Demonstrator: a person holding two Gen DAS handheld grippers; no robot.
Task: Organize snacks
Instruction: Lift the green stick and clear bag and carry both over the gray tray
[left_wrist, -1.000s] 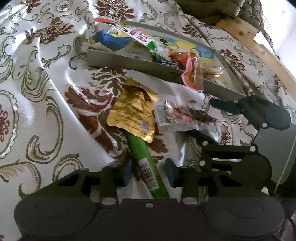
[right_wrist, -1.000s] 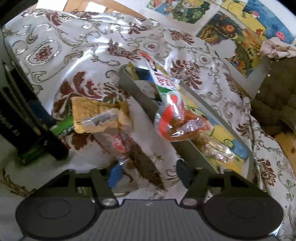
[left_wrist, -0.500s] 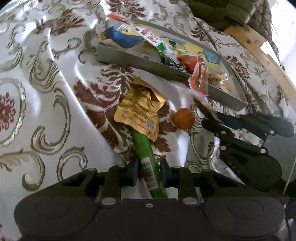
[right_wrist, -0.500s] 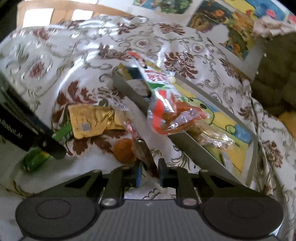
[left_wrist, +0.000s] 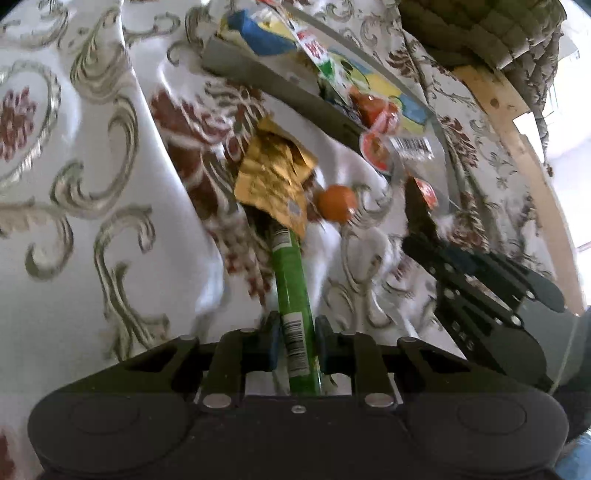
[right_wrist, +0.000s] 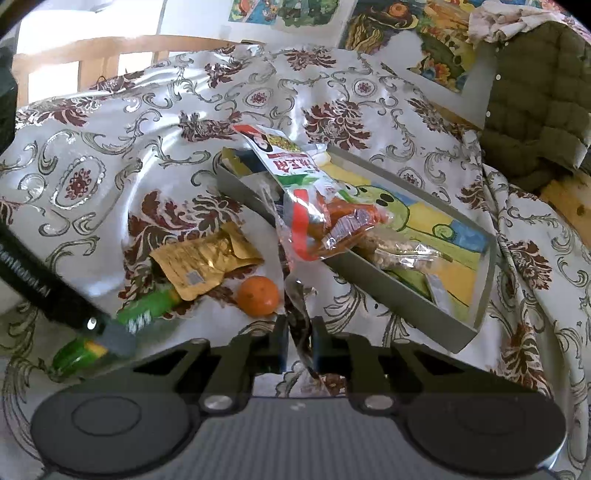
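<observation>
Green snack tube (left_wrist: 293, 291) lies on the patterned cloth (left_wrist: 92, 184), left gripper (left_wrist: 294, 341) closing around it. Right gripper (right_wrist: 299, 345) is clenched on a clear packet (right_wrist: 297, 314) near the tray's (right_wrist: 388, 295) front edge. Thin film could slip free; the tube could roll out.

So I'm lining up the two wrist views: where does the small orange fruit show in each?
Left wrist: the orange fruit sits just right of centre, right of the gold packet.
Right wrist: the orange fruit is below centre, right of the gold packet.
Shared landmark: the gold packet.
</observation>
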